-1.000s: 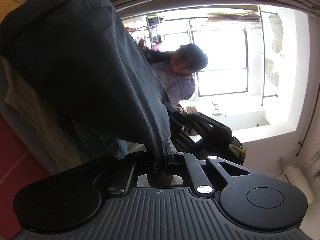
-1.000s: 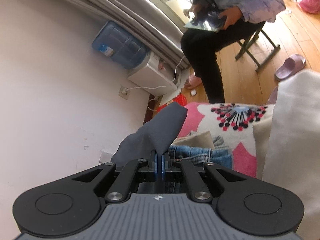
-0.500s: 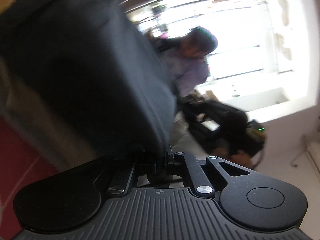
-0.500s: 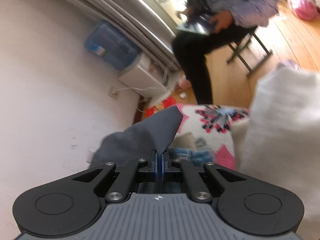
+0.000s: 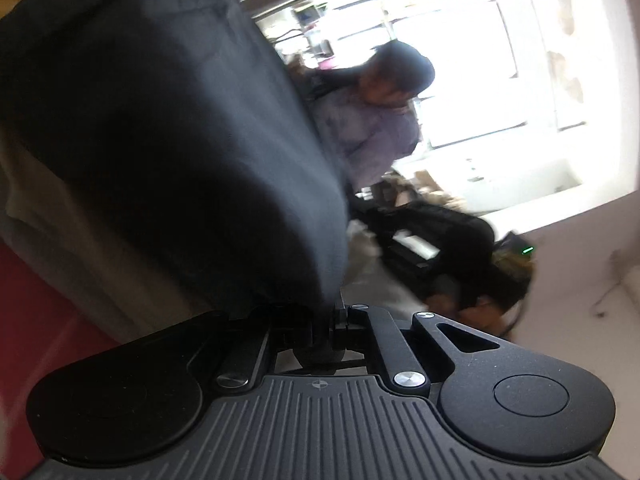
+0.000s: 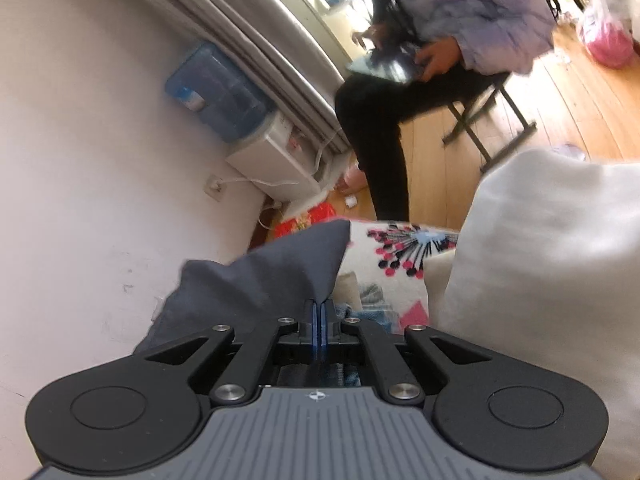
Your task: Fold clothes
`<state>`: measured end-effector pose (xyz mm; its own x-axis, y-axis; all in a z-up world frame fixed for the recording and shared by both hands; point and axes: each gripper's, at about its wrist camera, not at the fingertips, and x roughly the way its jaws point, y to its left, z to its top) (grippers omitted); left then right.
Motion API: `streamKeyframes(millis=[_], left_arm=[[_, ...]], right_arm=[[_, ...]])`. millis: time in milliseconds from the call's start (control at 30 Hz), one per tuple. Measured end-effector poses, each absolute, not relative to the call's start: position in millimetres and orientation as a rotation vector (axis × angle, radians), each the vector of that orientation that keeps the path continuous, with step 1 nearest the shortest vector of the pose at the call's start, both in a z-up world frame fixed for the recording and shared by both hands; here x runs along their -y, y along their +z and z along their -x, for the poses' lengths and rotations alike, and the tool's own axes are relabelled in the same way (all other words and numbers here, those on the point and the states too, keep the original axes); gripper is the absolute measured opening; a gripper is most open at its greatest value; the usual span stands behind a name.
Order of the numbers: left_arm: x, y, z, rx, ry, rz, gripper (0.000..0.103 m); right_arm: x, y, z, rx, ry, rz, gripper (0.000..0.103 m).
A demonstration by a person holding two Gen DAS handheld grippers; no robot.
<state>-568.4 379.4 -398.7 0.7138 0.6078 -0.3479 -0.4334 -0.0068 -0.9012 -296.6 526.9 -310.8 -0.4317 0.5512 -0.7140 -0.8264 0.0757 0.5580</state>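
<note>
Dark grey garment, white blanket with pink-and-black starburst pattern, cream cloth, blue jeans.

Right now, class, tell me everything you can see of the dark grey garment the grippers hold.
The dark grey garment is plain, soft woven cloth, matte and unpatterned. The right gripper is shut on a peaked corner; the left gripper is shut on another edge, where the cloth billows broadly. It hangs lifted and draped, not yet folded, above jeans and a patterned blanket.
</note>
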Motion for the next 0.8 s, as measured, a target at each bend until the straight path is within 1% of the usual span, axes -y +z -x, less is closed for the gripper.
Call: streamKeyframes(millis=[67,100,133,167,200,233,267,367,400,433,500,567,667,700,800], left_arm=[[-383.1,-410.4,566.2,0.131,0.83,1.37,0.006],[-383.2,-408.8,565.4,0.123,0.826,1.362,0.007],[-382.5,-404.6,564.8,0.116,0.835,1.342,0.007],[-382.1,-400.6,564.5,0.113,0.845,1.324,0.012],[-380.0,-397.9,564.8,0.11,0.847,1.306,0.015],[-376.6,-396.8,565.4,0.107,0.846,1.294,0.017],[-373.1,-395.7,566.1,0.104,0.844,1.282,0.021],[-371.5,-391.6,561.0,0.095,0.853,1.239,0.029],[-370.1,-389.0,559.5,0.095,0.851,1.228,0.031],[-368.7,-387.9,558.7,0.096,0.847,1.218,0.037],[-363.7,-387.0,557.0,0.101,0.842,1.204,0.042],[-357.6,-386.7,555.2,0.107,0.839,1.195,0.049],[-349.1,-387.2,554.0,0.079,0.844,1.193,0.052],[-344.2,-386.1,556.0,0.058,0.847,1.194,0.052],[-323.9,-379.7,575.0,0.031,0.863,1.182,0.052]], right_arm=[[-533.5,-322.2,303.7,-1.217,1.584,0.406,0.001],[-531.6,-318.5,307.0,-1.186,1.587,0.427,0.003],[-529.6,-314.7,310.2,-1.155,1.59,0.447,0.011],[-527.0,-309.6,313.3,-1.12,1.591,0.465,0.017],[-521.9,-299.4,315.2,-1.065,1.583,0.472,0.027],[-515.6,-288.6,316.9,-1.005,1.574,0.476,0.033],[-507.3,-276.2,320.8,-0.935,1.579,0.479,0.034],[-476.6,-244.8,339.1,-0.746,1.671,0.5,0.035],[-468.0,-243.8,348.7,-0.731,1.728,0.539,0.035],[-459.5,-242.8,358.3,-0.715,1.785,0.578,0.035],[-446.0,-251.5,378.1,-0.674,1.873,0.687,0.033],[-443.1,-274.5,393.4,-0.657,1.893,0.813,0.032],[-451.5,-308.8,398.3,-0.682,1.804,0.943,0.029],[-450.6,-308.1,395.0,-0.671,1.784,0.934,0.029],[-432.3,-281.1,388.2,-0.644,1.854,0.818,0.029]])
